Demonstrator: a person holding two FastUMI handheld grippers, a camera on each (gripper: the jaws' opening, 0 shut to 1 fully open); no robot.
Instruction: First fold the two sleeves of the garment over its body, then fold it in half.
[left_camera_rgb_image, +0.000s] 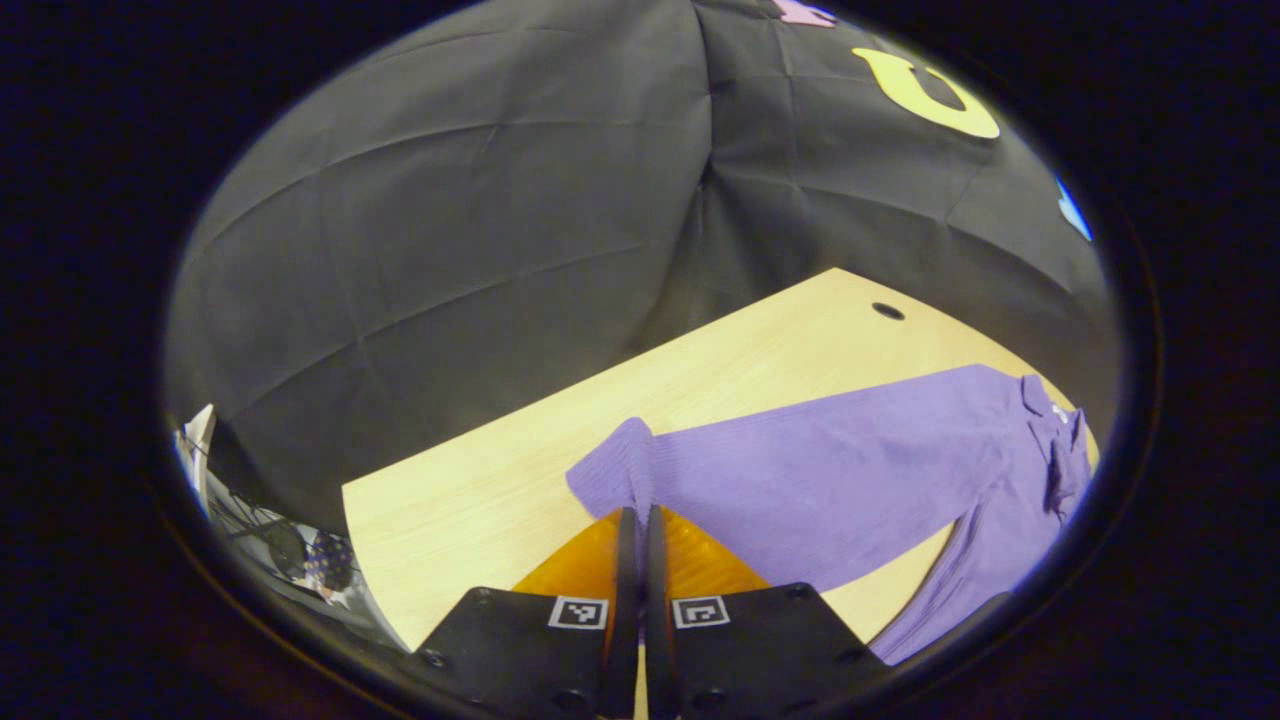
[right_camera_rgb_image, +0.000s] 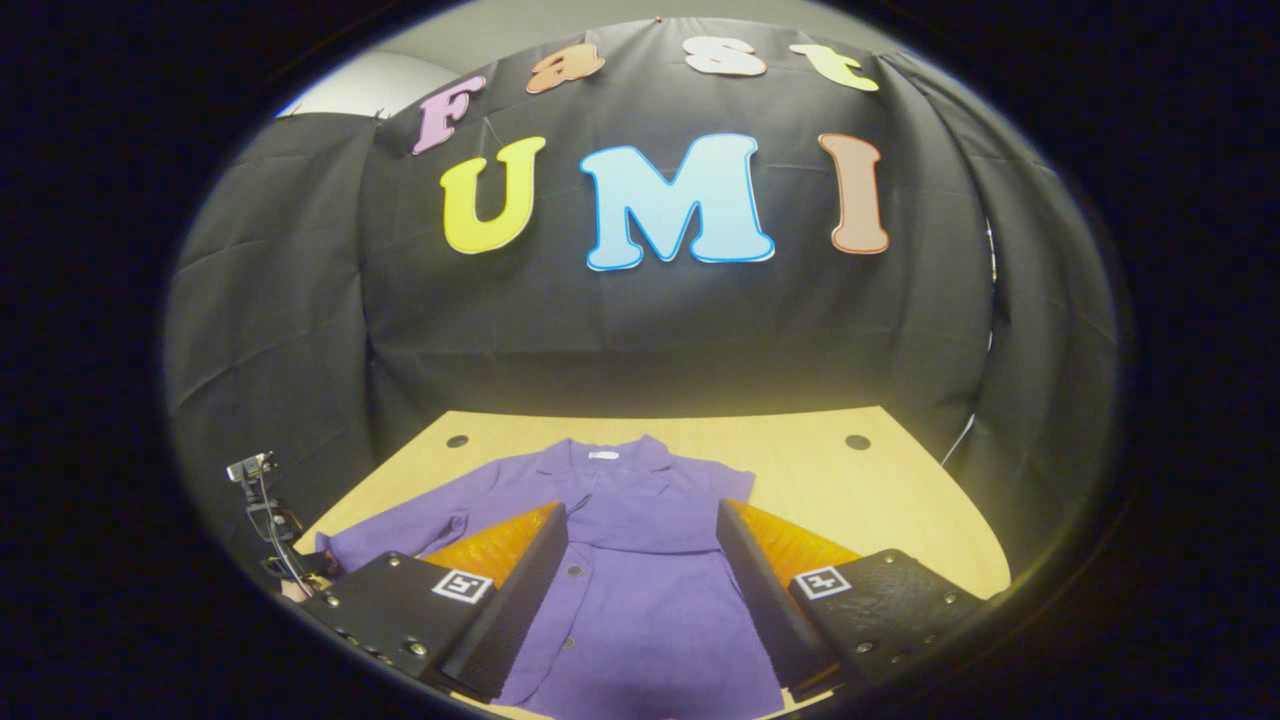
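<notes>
Although the purple garment (right_camera_rgb_image: 640, 560) lies spread flat and face up on the wooden surface (right_camera_rgb_image: 900, 500), collar toward the booth wall, most of the folding looks still to come. In the right gripper view its body runs down the middle of the surface, button front showing, not yet folded in half. On its right-hand side in that view no sleeve reaches out onto the wood, so that one may already lie over the body, though I cannot tell for certain. The other sleeve (left_camera_rgb_image: 800, 460) stretches straight out from the shoulder across the surface, unfolded. At its cuff (left_camera_rgb_image: 612, 470) the left tool (left_camera_rgb_image: 637, 520) has its fingers brought together, apparently pinching the cuff's edge, which suggests this sleeve's fold is just beginning. The right tool (right_camera_rgb_image: 640, 560) hangs above the garment's lower body with its fingers spread wide, holding nothing. By my judgement at least one sleeve fold and the final halving remain.
</notes>
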